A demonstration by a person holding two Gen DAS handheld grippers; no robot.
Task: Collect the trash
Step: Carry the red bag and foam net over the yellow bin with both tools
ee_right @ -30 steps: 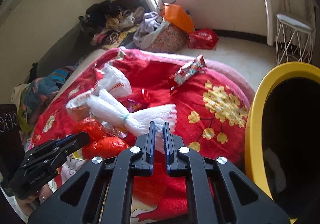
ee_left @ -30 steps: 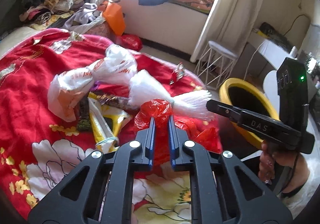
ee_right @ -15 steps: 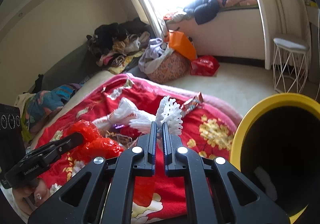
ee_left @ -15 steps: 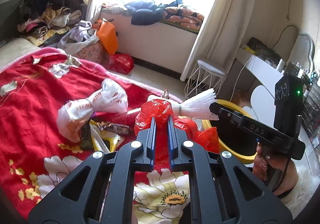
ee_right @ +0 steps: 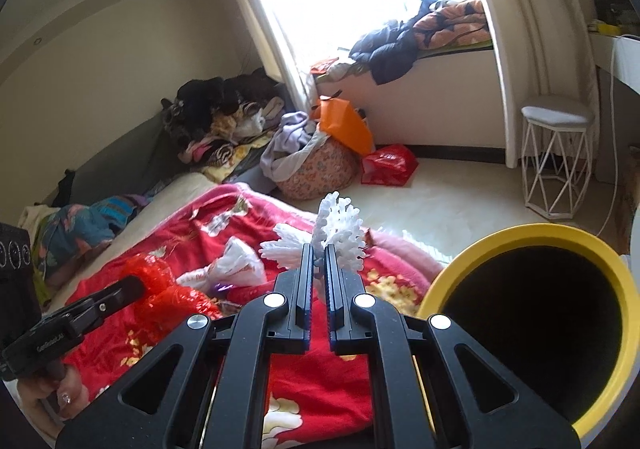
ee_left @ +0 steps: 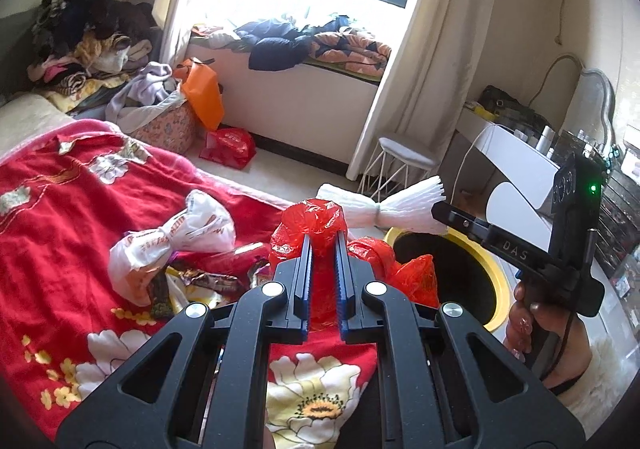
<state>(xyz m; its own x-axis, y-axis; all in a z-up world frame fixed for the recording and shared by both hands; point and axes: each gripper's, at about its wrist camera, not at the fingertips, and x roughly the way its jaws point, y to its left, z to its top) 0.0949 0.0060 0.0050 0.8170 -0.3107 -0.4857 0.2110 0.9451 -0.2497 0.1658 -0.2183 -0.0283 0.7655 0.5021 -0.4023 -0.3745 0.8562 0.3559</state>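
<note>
Left wrist view: the left gripper (ee_left: 322,237), at centre frame, pinches a red bag (ee_left: 316,221) lifted above the red blanket (ee_left: 60,217). At right, the right gripper (ee_left: 438,211) pinches a white foam net (ee_left: 384,207) over the yellow bin (ee_left: 494,273). A white bag (ee_left: 180,237) and wrappers (ee_left: 200,281) lie on the blanket at left. Right wrist view: its jaws clamp the net (ee_right: 340,233) at centre, the bin (ee_right: 540,233) lower right.
</note>
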